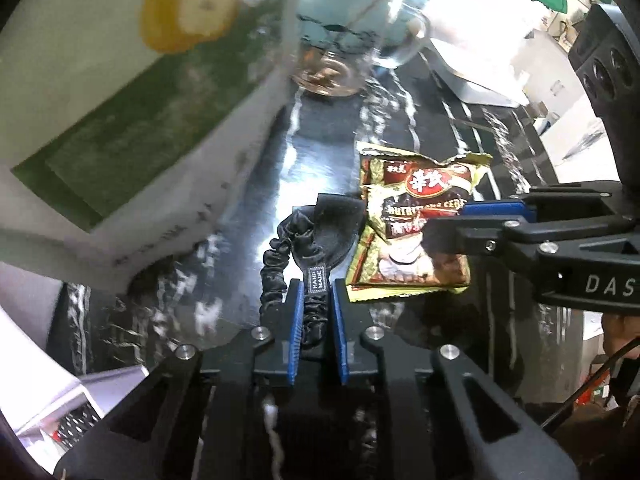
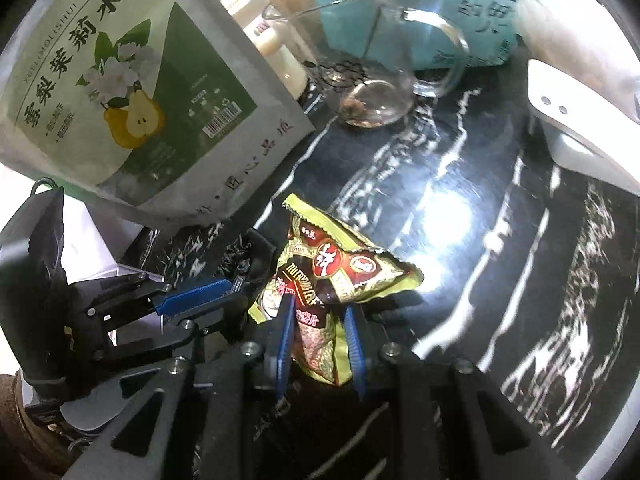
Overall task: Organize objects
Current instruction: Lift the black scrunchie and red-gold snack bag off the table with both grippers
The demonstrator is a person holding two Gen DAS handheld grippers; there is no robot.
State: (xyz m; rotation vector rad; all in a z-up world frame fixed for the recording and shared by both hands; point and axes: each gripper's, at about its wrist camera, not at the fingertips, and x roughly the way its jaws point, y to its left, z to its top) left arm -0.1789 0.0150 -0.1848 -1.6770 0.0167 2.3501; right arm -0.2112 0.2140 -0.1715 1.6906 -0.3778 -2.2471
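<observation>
My left gripper (image 1: 316,312) is pinching a black scrunchie (image 1: 298,240): blue pads pressed against the gathered fabric on both sides, "HAND MADE" tag just ahead of the tips. Rest of scrunchie loops fwd and to the left of my fingers, lying on the black marble-pattern table (image 1: 240,184).

My right gripper (image 2: 318,332) is clamped on a cereal sachet (image 2: 340,276), green/brown foil. Lower part of sachet sits between the pads; upper part is crumpled and folds over to the right beyond the tips. In the left view, sachet lies just right of the scrunchie, touching or overlapping it; can't tell which.

Beyond both sets of fingers:
- Glass mug (image 2: 368,80), clear, w/ brownish residue at bottom, well ahead.
- White/green pear-print pouch (image 2: 132,92), ahead-left, leaning.
- Teal packet (image 2: 440,8) behind the mug.
- White appliance (image 2: 576,136), ahead-right.

Scrunchie also partly visible in the right view, left of the sachet, betw. the two grippers.
</observation>
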